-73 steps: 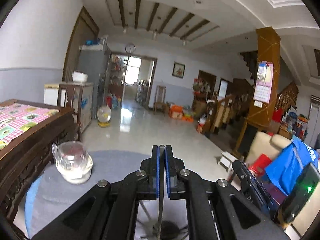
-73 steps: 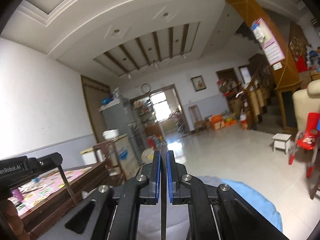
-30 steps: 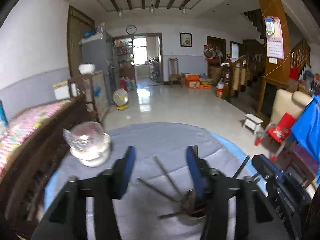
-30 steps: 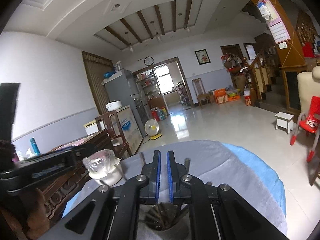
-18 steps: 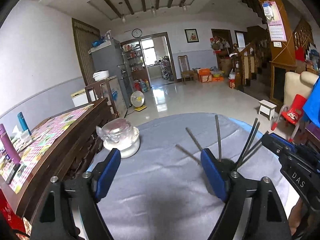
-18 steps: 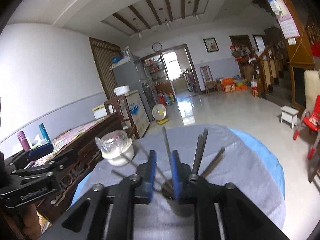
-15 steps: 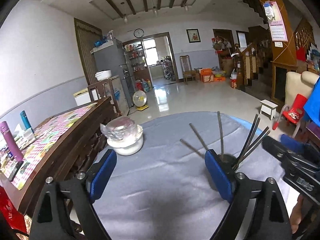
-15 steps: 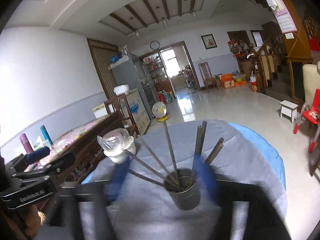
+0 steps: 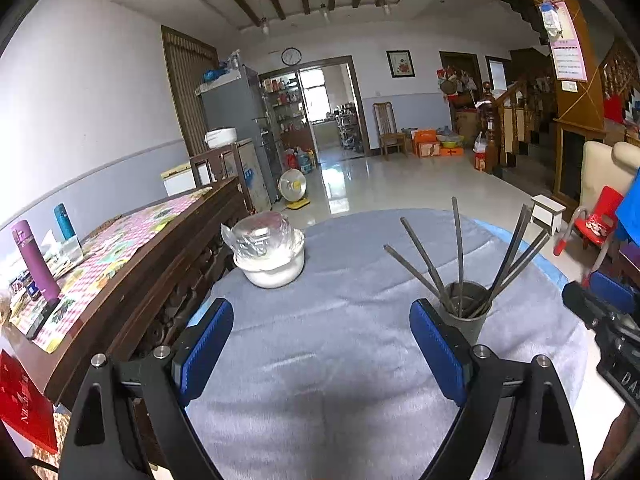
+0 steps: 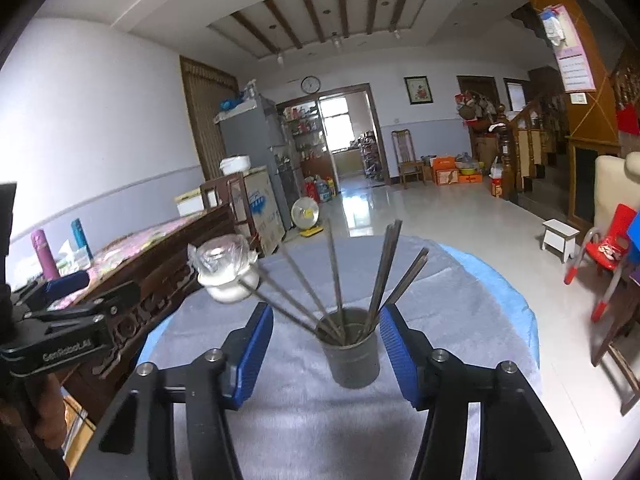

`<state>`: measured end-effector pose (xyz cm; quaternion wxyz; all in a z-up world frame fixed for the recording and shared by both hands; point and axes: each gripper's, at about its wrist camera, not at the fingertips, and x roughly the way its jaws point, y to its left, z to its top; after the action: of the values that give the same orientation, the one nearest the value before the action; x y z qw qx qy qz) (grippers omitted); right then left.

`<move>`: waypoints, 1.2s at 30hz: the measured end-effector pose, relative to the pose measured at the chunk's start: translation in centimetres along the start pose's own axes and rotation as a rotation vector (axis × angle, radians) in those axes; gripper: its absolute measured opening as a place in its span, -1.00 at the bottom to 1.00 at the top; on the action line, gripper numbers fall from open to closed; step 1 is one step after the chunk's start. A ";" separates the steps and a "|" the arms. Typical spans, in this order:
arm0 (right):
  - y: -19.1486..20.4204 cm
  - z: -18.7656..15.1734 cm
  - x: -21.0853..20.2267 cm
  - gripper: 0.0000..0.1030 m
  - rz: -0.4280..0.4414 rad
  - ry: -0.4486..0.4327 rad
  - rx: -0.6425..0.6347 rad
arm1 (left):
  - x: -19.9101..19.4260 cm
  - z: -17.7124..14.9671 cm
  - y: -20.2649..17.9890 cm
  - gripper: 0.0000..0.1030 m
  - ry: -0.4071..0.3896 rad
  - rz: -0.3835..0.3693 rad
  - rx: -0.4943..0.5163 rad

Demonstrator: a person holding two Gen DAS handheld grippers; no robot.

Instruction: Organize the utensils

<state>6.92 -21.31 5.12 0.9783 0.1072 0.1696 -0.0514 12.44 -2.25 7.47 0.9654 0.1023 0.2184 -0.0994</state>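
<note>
right gripper [image 10: 326, 354] spreading wide, empty | left gripper [image 9: 320, 354] likewise | chopsticks [image 10: 336, 276] looking thin, stiff, slippery; pinching mid-shaft above cup [image 10: 354, 354] seeming best

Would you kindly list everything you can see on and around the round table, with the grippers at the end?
Table: one, round, grey cloth over blue, in front of both grippers.
Metal cup: one, grey, upright on the table, right of centre.
Chopsticks: several, dark metal, standing fanned out in the cup.
White bowl: one, covered by clear plastic wrap, at the table's far left edge.
Wooden bench: one, dark brown, checked pink cloth on top, left of the table.
Bottles: two, purple and teal, on the bench.
Fan: one, small, yellow base, on the floor.
Red chair: one, far right.
Left gripper: one, blue pads, open.
Right gripper: one, blue pads, open around the cup.
</note>
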 end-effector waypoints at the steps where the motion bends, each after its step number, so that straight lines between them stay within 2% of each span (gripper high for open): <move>1: 0.3 -0.3 -0.1 0.16 -0.002 0.007 -0.008 | -0.1 -0.2 0.0 0.75 0.003 -0.001 -0.001; 17: 0.1 -2.0 0.4 0.17 -0.013 0.109 0.054 | 0.9 -3.2 -0.8 0.75 0.105 -0.028 0.024; 36: 0.5 -3.4 2.7 0.17 -0.010 0.174 0.086 | 3.4 -5.1 -0.3 0.75 0.198 -0.026 0.007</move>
<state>8.41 -20.25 1.16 0.9541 0.1525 0.2520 -0.0543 13.34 -1.76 1.39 0.9374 0.1119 0.3136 -0.1020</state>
